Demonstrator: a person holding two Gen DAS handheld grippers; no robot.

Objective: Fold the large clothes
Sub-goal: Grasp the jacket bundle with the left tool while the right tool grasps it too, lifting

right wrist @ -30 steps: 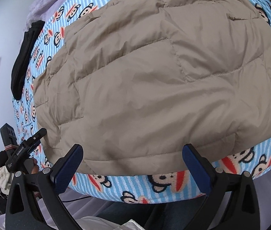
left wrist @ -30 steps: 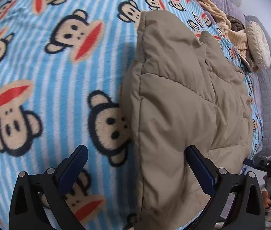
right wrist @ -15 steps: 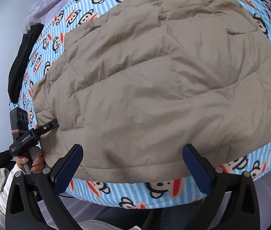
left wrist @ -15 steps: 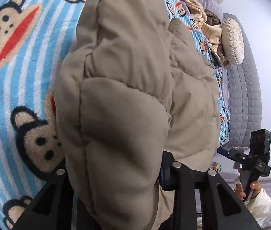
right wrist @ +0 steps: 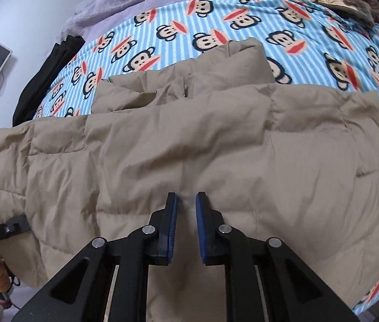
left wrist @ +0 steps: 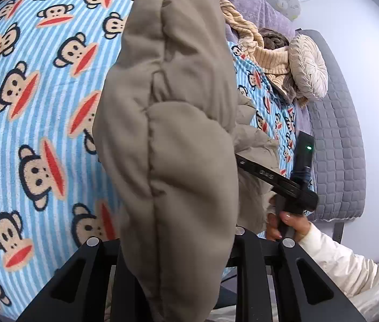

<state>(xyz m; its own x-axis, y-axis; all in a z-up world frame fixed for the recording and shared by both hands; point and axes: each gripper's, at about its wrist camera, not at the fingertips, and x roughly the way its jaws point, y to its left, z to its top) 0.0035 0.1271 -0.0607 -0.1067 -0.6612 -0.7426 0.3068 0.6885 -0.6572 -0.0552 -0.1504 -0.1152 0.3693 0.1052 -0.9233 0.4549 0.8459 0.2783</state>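
Note:
A tan quilted puffer jacket [right wrist: 189,145] lies across the blue striped monkey-print blanket [right wrist: 216,18] on the bed. My left gripper [left wrist: 173,244] is shut on the jacket's edge [left wrist: 173,123], which is lifted and bunched in front of the lens; its fingertips are hidden by the cloth. My right gripper [right wrist: 186,201] is shut on the jacket's near hem, its blue pads [right wrist: 172,214] close together with fabric pinched between them. The right gripper also shows in the left wrist view [left wrist: 278,179], beside the jacket.
A pile of beige and brown clothes [left wrist: 264,51] and a round cream cushion [left wrist: 307,67] lie at the bed's far end. A grey quilted cover [left wrist: 342,139] lies along the side. A black garment [right wrist: 47,72] lies at the bed's left edge.
Both grippers went from wide open to shut on the jacket. The left one has lifted its edge off the blanket; the right one has dropped to the near hem and closed.

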